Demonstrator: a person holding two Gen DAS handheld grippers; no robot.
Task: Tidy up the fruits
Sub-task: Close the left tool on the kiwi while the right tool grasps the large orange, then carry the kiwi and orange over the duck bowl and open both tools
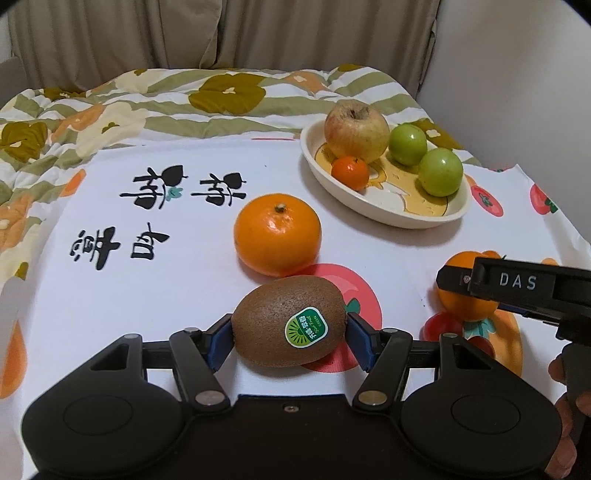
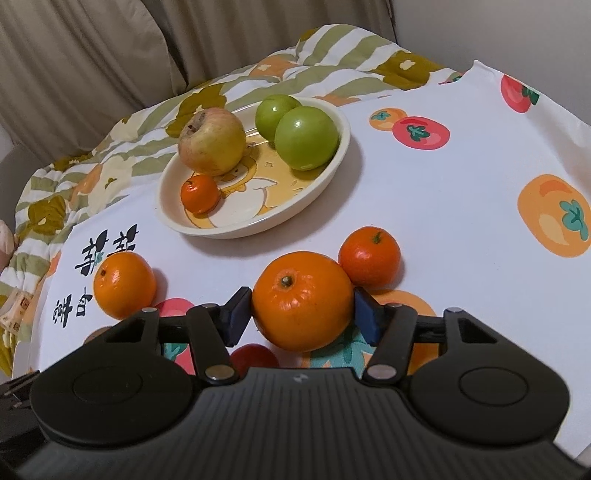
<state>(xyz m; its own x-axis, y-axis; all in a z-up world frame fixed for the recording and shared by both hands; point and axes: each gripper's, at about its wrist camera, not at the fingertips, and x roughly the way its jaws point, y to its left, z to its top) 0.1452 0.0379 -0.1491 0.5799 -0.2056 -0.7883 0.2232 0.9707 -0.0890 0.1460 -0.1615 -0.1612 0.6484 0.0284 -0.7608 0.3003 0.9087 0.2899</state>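
Note:
My left gripper (image 1: 290, 334) is shut on a brown kiwi (image 1: 290, 325) with a green sticker, low over the cloth. My right gripper (image 2: 301, 314) is shut on a large orange (image 2: 302, 300); it also shows in the left wrist view (image 1: 466, 291), partly behind the right gripper's finger. Another orange (image 1: 277, 234) lies beyond the kiwi, also in the right wrist view (image 2: 124, 284). A small tangerine (image 2: 369, 256) lies just behind the held orange. A cream plate (image 1: 384, 210) (image 2: 251, 225) holds an apple (image 1: 356, 130), two green fruits (image 1: 440, 172) and a small tangerine (image 1: 350, 172).
A white cloth (image 1: 155, 295) printed with fruit and black characters covers the surface. A flowered quilt (image 1: 110, 110) lies bunched behind it. Beige curtains (image 1: 184, 33) hang at the back. The cloth's right edge (image 2: 576, 122) drops off.

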